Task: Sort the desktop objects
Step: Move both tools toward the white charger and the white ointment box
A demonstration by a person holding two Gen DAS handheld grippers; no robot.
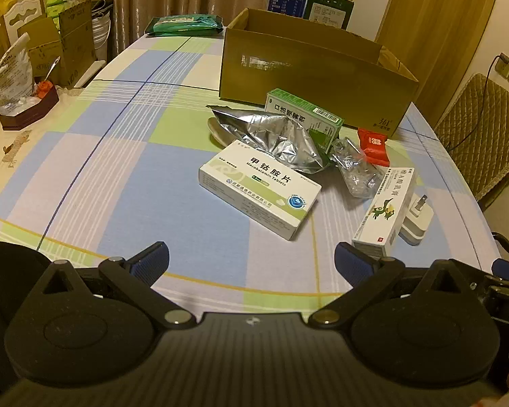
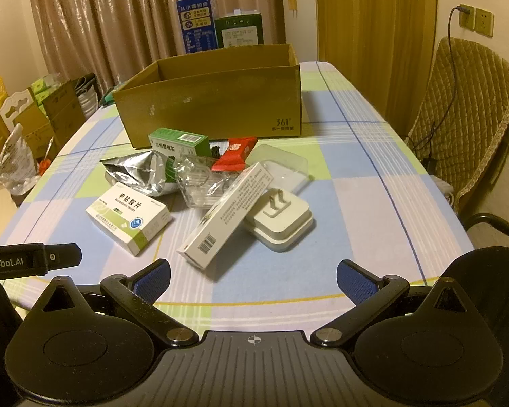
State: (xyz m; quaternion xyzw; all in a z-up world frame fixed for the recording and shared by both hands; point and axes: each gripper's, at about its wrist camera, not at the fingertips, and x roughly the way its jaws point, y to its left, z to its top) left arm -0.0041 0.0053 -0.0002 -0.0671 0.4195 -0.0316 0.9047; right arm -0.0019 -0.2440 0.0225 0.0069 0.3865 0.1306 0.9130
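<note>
Right wrist view: the cardboard box point(image 2: 213, 101) hides its interior; the clutter lies on the table point(image 2: 373, 203) before it, foil bag point(image 2: 135, 173) partly covering the green carton point(image 2: 180, 142). Left gripper point(image 1: 251, 261) and right gripper point(image 2: 252, 279) are both spread wide, grasping nothing, short of the white tablet box point(image 2: 129, 218).

Ahead of me: brown curtains point(image 2: 118, 17), quilted chair point(image 2: 465, 118) right of table, wall socket point(image 2: 484, 22) with cable plugged, cardboard cartons point(image 1: 68, 44) far left.

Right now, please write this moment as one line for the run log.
left gripper open | right gripper open | nothing held | items before box | tablet box nearest left
</note>
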